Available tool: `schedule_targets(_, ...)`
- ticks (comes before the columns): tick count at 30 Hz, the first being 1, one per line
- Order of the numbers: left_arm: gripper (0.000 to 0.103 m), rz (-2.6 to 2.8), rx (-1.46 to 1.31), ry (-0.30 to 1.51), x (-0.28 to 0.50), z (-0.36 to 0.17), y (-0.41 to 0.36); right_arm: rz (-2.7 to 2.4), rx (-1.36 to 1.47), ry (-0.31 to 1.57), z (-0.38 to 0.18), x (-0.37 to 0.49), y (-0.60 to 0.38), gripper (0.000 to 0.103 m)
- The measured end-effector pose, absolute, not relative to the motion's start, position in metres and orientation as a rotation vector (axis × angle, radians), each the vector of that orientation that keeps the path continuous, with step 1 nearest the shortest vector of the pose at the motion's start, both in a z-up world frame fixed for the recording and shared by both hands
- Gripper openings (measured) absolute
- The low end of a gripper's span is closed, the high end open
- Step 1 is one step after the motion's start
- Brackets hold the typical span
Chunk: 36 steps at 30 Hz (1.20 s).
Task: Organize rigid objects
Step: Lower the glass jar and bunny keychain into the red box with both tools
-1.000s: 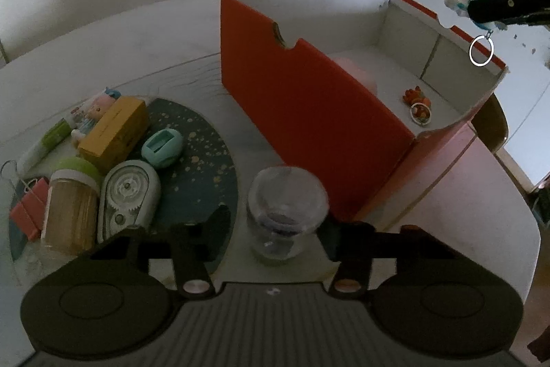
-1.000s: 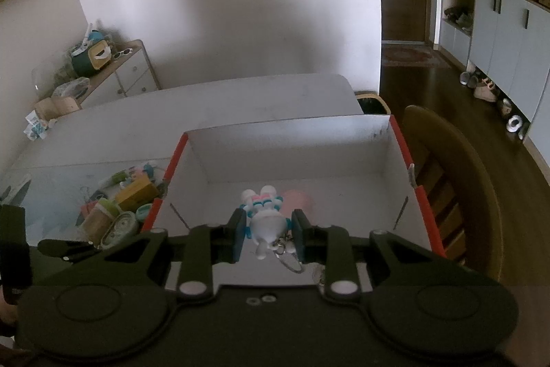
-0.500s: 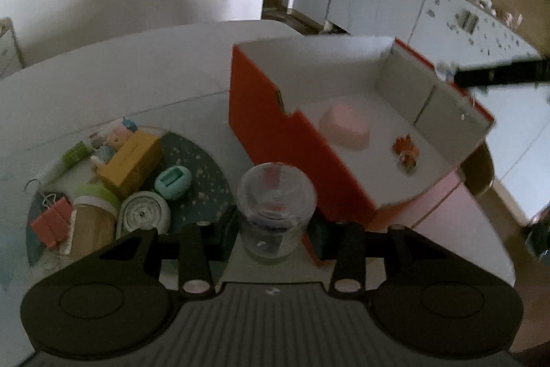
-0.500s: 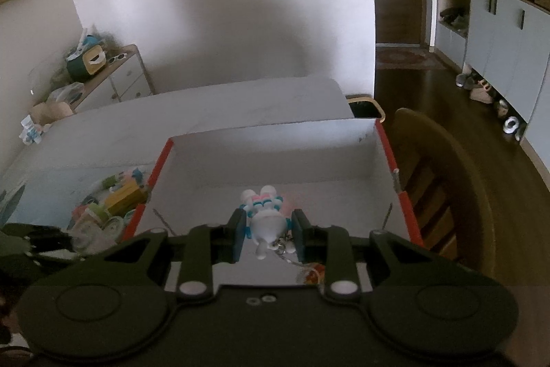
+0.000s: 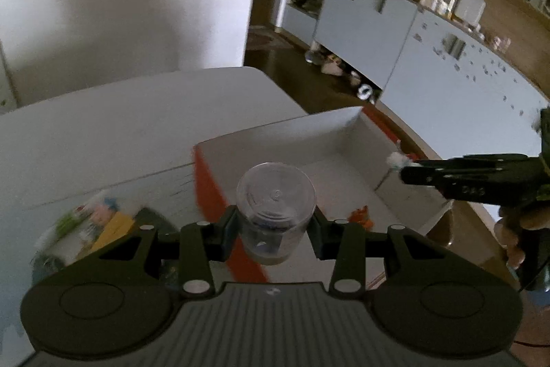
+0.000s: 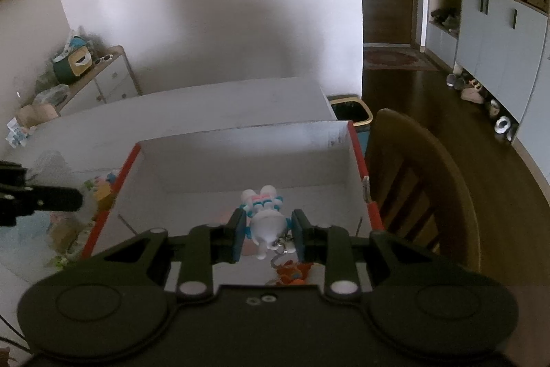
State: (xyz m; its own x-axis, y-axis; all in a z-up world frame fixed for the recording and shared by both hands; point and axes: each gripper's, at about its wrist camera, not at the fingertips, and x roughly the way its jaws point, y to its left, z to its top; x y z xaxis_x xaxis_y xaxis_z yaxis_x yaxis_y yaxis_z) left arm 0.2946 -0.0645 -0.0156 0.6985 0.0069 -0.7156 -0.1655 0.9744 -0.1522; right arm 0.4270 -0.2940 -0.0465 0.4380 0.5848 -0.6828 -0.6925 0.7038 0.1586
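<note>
My left gripper [image 5: 274,229] is shut on a clear plastic jar [image 5: 276,210] and holds it in the air above the near red wall of the open box [image 5: 206,191]. My right gripper [image 6: 268,234] is shut on a small white rabbit keychain [image 6: 266,222] with pink and blue stripes, held over the box's white floor [image 6: 213,195]. An orange toy [image 5: 360,216] lies inside the box and shows as an orange toy [image 6: 290,274] below the right jaws. From the left wrist view the right gripper [image 5: 409,169] reaches in from the right with the keychain at its tip.
Several small items, among them a yellow box [image 5: 113,227], lie blurred on a dark mat left of the red box. A wooden chair [image 6: 422,195] stands right of the table. A person's hand [image 5: 515,229] holds the right gripper. Cabinets line the far wall.
The left gripper has lifted the jar off the table and risen above the box wall, so the box interior now shows. The right gripper has drifted slightly over the box, still holding the keychain.
</note>
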Motion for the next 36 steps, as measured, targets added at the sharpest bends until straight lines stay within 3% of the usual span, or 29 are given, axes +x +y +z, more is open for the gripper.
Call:
schedule_targets(12, 0.041, 0.047, -0.191, 1.014, 0.385, -0.075, -0.097, 0.805, -0.249, 0.84, -0.08, 0.446, -0.281, 0.028)
schedule_targets(26, 0.041, 0.074, -0.127, 1.189, 0.426, -0.134, -0.105, 0.864, -0.395, 0.919, -0.11, 0.449, -0.26, 0.027)
schedule_targets(36, 0.04, 0.048, -0.107, 1.258, 0.443, -0.144, -0.105, 0.857, -0.441, 0.983, -0.121, 0.449, -0.256, 0.028)
